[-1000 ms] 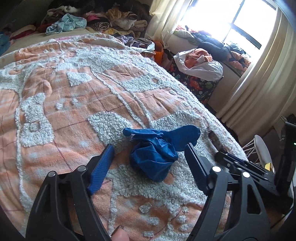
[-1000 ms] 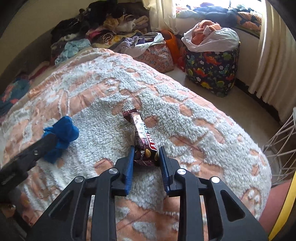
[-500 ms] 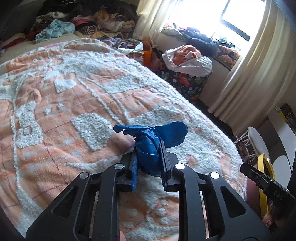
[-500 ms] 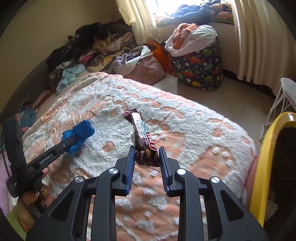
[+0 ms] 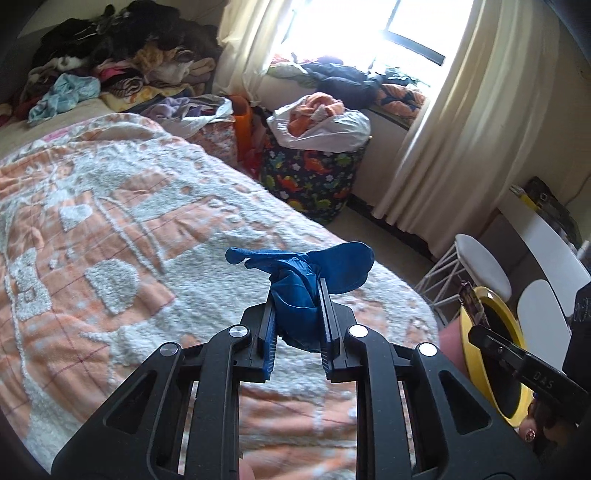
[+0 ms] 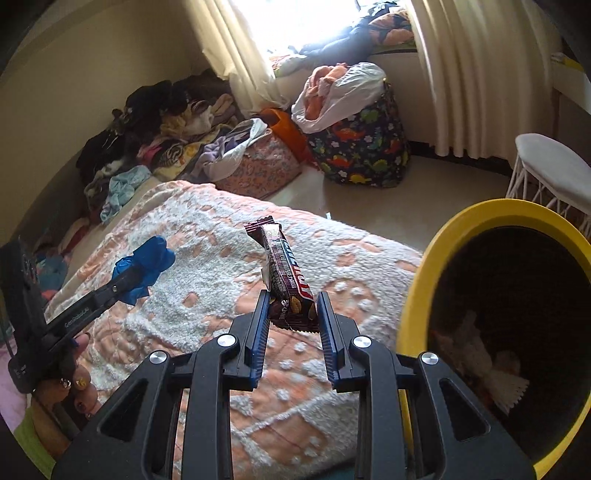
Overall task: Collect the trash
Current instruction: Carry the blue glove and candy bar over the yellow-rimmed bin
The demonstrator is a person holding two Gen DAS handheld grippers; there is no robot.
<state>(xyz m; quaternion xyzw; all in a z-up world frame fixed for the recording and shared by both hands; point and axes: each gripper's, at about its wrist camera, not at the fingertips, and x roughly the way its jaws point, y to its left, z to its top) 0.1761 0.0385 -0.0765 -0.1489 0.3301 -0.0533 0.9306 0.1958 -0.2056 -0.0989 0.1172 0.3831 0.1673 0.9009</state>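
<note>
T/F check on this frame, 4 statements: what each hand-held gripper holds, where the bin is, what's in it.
1. The left hand-held gripper is shut on the blue glove. True.
2. The right hand-held gripper is open and holds nothing. False: it is shut on the candy bar wrapper.
3. The yellow-rimmed bin sits on the bed. False: it stands beside the bed's edge, to the right of the right hand-held gripper.
4. The bin already has some white trash inside. True.

A lived-in bedroom: blanketed bed, heaped clothes (unfolded), curtained window.
</note>
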